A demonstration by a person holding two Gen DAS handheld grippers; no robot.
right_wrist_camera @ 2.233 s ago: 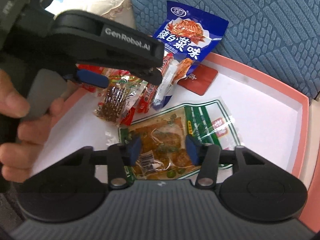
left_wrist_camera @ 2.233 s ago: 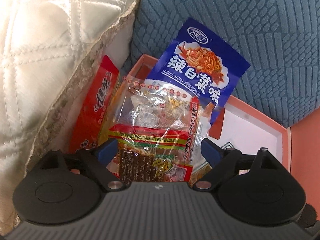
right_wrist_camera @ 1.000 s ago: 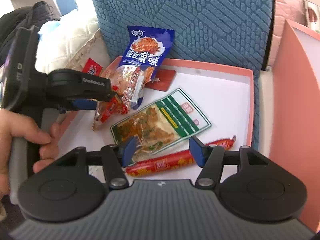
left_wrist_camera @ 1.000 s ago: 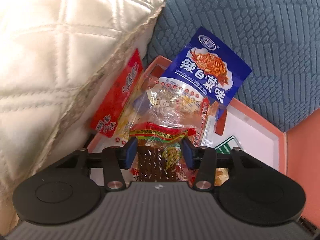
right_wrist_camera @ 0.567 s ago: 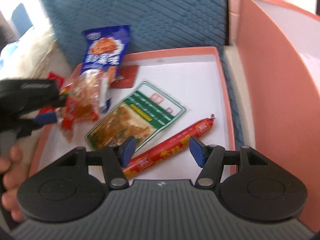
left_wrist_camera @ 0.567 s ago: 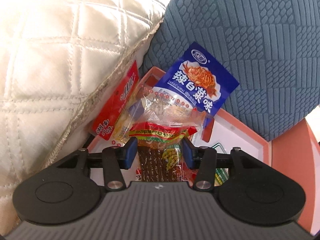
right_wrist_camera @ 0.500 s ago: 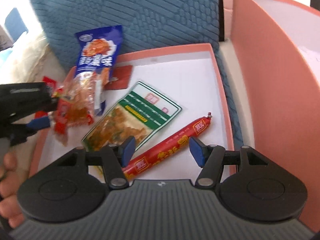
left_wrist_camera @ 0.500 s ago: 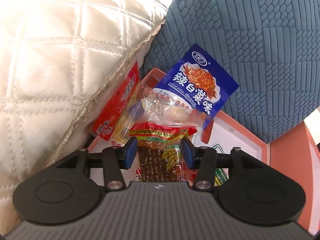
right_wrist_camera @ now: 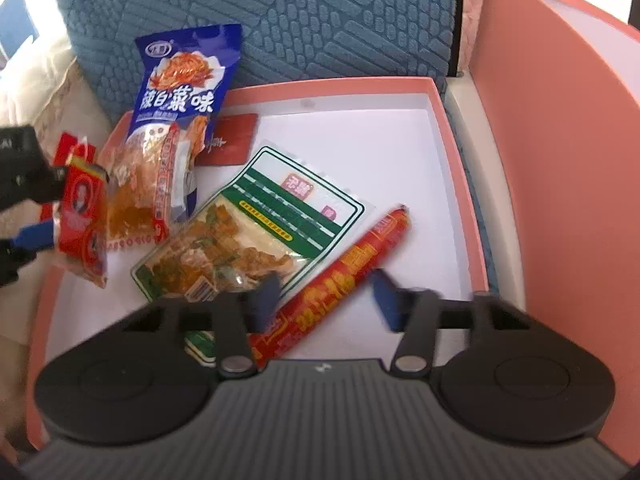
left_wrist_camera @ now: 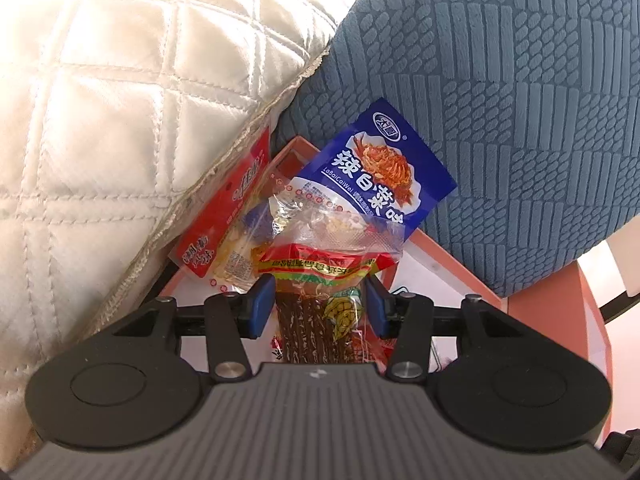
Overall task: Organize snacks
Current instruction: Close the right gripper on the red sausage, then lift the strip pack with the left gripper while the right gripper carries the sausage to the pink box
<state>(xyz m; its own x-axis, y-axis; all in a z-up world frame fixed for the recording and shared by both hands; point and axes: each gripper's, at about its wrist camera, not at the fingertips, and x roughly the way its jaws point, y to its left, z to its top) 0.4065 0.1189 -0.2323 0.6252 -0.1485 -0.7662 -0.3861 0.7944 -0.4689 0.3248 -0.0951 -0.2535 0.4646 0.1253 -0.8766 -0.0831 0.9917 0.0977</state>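
Note:
My left gripper [left_wrist_camera: 320,309] is shut on a red snack packet with brown strips [left_wrist_camera: 316,304] and holds it over the left end of the pink tray [right_wrist_camera: 444,104]; the packet also shows in the right wrist view [right_wrist_camera: 82,220]. My right gripper [right_wrist_camera: 326,300] is open above a long red sausage stick [right_wrist_camera: 352,268] lying in the tray. A green and clear snack bag [right_wrist_camera: 260,232] lies beside the sausage. A blue snack bag [right_wrist_camera: 180,80] leans on the blue cushion, with clear orange packets [right_wrist_camera: 136,196] below it.
A cream quilted pillow [left_wrist_camera: 120,120] presses against the tray's left side, with a red packet [left_wrist_camera: 224,208] wedged there. A blue textured cushion [right_wrist_camera: 320,12] stands behind the tray. A pink upright panel [right_wrist_camera: 560,140] stands at the right. A small red card [right_wrist_camera: 228,140] lies in the tray.
My left gripper closed on the red packet and lifted it back from the pile. My right gripper left the green bag, drew back and moved right over the sausage stick.

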